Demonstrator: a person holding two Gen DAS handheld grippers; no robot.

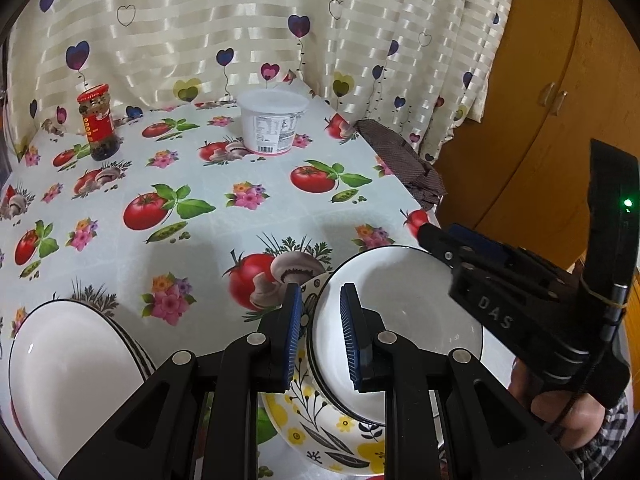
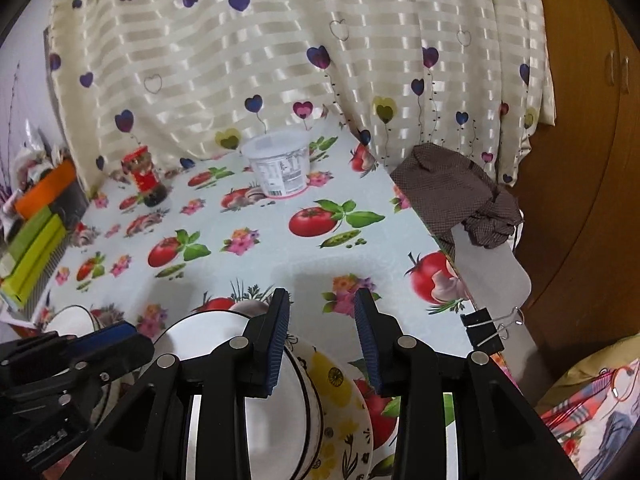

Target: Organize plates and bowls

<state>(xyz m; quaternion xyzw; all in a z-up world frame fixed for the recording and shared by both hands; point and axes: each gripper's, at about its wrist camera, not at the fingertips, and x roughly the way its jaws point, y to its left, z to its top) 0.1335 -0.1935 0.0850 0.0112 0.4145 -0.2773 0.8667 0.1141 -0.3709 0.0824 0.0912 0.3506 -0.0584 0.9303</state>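
One white bowl (image 1: 400,320) sits in floral plate (image 1: 320,436); 2nd bowl (image 1: 68,364) apart.

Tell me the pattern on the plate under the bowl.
Yellow flowers and lemons on the plate; left wrist view.

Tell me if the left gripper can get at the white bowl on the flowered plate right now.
Probably yes: the left gripper is open, straddling the near rim of the white bowl, with nothing between them.
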